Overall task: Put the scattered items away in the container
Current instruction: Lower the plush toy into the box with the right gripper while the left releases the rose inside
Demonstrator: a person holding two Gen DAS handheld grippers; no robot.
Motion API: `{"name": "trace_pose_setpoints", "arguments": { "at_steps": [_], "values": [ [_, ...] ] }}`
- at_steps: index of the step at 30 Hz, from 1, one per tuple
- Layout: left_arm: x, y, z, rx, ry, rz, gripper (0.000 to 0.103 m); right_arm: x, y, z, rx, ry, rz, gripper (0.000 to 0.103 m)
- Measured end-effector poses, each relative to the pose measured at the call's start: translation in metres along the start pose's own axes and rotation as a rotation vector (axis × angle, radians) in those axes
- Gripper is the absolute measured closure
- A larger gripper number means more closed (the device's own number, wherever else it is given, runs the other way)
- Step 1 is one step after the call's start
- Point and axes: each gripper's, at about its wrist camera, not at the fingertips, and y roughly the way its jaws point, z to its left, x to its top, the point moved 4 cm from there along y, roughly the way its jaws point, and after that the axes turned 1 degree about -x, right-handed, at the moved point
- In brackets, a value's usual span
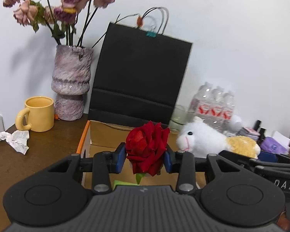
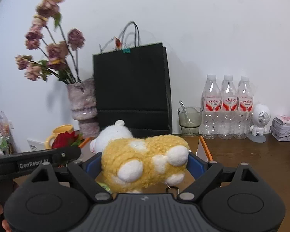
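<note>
My left gripper (image 1: 145,157) is shut on a red rose (image 1: 147,147), its blue pads pressed against the bloom, held above an open cardboard box (image 1: 106,135) with an orange rim. My right gripper (image 2: 145,163) is shut on a yellow and white plush animal (image 2: 145,162), which fills the wide gap between its blue pads and hangs over the same box (image 2: 205,147). In the left wrist view the plush animal (image 1: 206,139) appears to the right of the rose. The right wrist view shows the rose (image 2: 65,139) at the left, above the other gripper's black body.
A black paper bag (image 1: 141,77) stands behind the box against the wall. Left of it are a purple vase of dried flowers (image 1: 71,85), a yellow mug (image 1: 38,114) and crumpled paper (image 1: 13,140). To the right stand a glass (image 2: 189,119), three water bottles (image 2: 228,106), a white figurine (image 2: 260,123) and a tin (image 2: 285,128).
</note>
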Motion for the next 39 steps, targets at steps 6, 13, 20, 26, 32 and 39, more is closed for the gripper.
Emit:
{"name": "trace_pose_setpoints", "arguments": {
  "at_steps": [6,13,20,26,32,39],
  "values": [
    [-0.016,0.043,0.012,0.058,0.039,0.093,0.064,-0.010,0.049,-0.011,-0.038,0.001,0.087,0.014],
    [-0.027,0.051,0.017,0.070,0.044,0.134,0.064,-0.024,0.065,-0.010,-0.043,-0.013,0.148,0.014],
    [-0.023,0.047,0.008,0.123,0.110,0.132,0.003,-0.026,0.068,-0.008,-0.045,-0.030,0.189,0.002],
    [-0.015,0.036,0.004,0.175,0.152,0.101,0.000,-0.023,0.064,-0.009,-0.066,-0.029,0.183,0.000],
    [-0.014,0.035,0.002,0.168,0.150,0.099,0.000,-0.019,0.060,-0.009,-0.059,-0.022,0.169,0.000],
    [-0.014,0.034,0.003,0.166,0.144,0.093,0.000,-0.017,0.057,-0.008,-0.054,-0.025,0.161,0.000]
  ]
}}
